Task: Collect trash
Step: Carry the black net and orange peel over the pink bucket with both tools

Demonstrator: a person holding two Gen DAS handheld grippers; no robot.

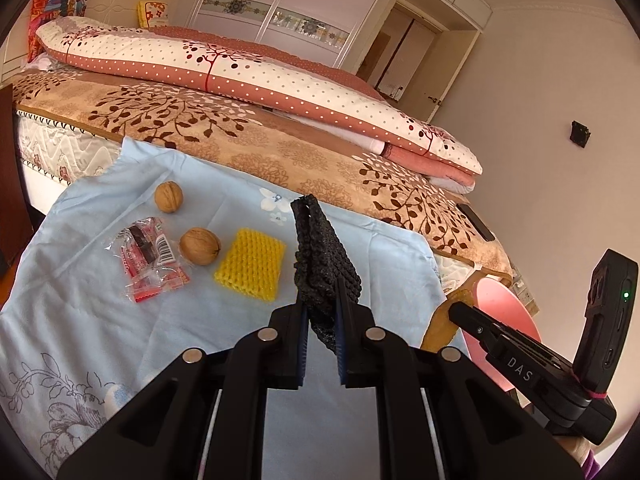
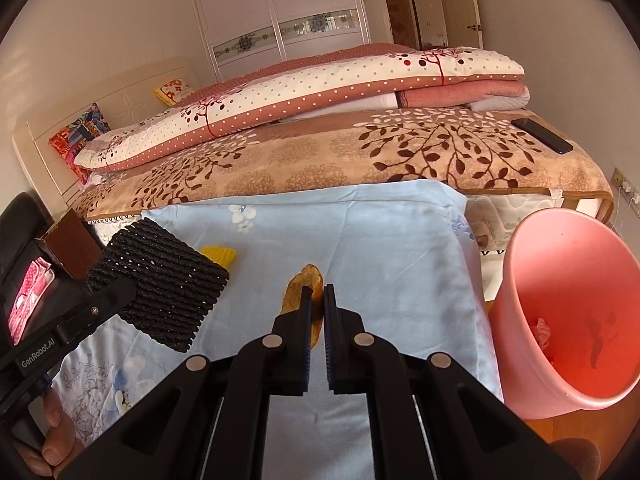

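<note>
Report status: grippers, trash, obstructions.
Left gripper shut on black foam net. Right gripper shut on peel. Pink bin alongside, path clear.

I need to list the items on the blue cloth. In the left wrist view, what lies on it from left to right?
Candy wrappers → walnut → yellow foam net → black foam net, held in the left gripper.

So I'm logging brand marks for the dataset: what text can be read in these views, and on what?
"DAS": on the right hand-held gripper, seen from the left wrist.
"GenRobot.AI": on the left hand-held gripper, seen from the right wrist.
Candy wrapper: barcode and print too small to read.
</note>
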